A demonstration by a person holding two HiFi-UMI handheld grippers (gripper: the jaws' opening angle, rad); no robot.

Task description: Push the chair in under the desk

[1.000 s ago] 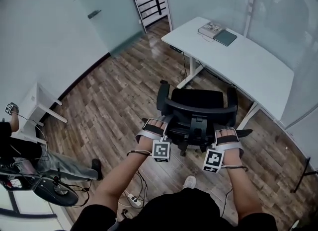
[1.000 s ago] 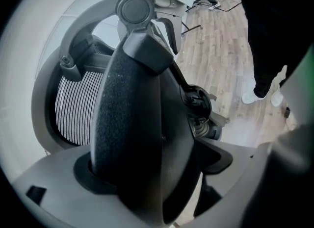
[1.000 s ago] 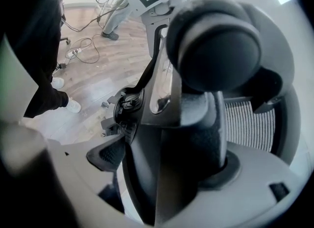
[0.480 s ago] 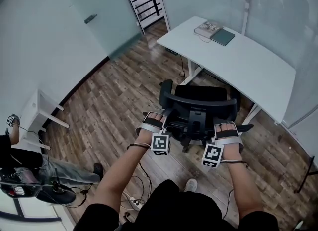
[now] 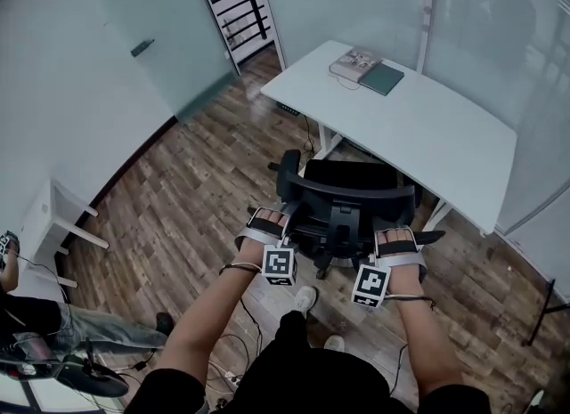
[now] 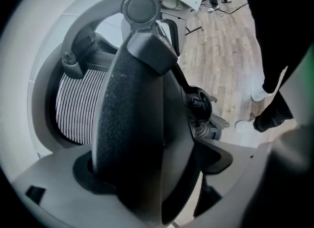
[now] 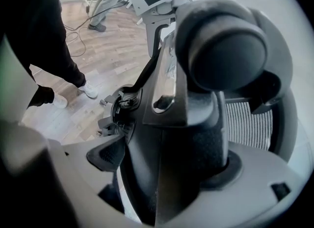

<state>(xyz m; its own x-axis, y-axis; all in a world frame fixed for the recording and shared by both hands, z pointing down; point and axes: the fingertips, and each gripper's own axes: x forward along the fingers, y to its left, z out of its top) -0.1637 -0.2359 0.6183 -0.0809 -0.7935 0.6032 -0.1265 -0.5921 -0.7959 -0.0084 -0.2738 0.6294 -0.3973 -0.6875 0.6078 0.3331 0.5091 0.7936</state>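
The black chair point(image 5: 352, 191) is standing on the wooden floor point(image 5: 196, 190) just beside the near edge of the white desk point(image 5: 445, 145), with its back turned to the person. The person is reaching both arms forward, and the left gripper point(image 5: 267, 223) and the right gripper point(image 5: 397, 237) are pressing on the two sides of the chair's back, each with its jaws closed together. At the far end of the desk a book point(image 5: 354, 63) and a dark notebook point(image 5: 383, 78) are lying side by side.

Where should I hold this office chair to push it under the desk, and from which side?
Take the office chair by its backrest top rail, near both ends, from behind: the seat faces the desk, and the rail is a thin bar jaws can close over. The left gripper and right gripper clamp there.
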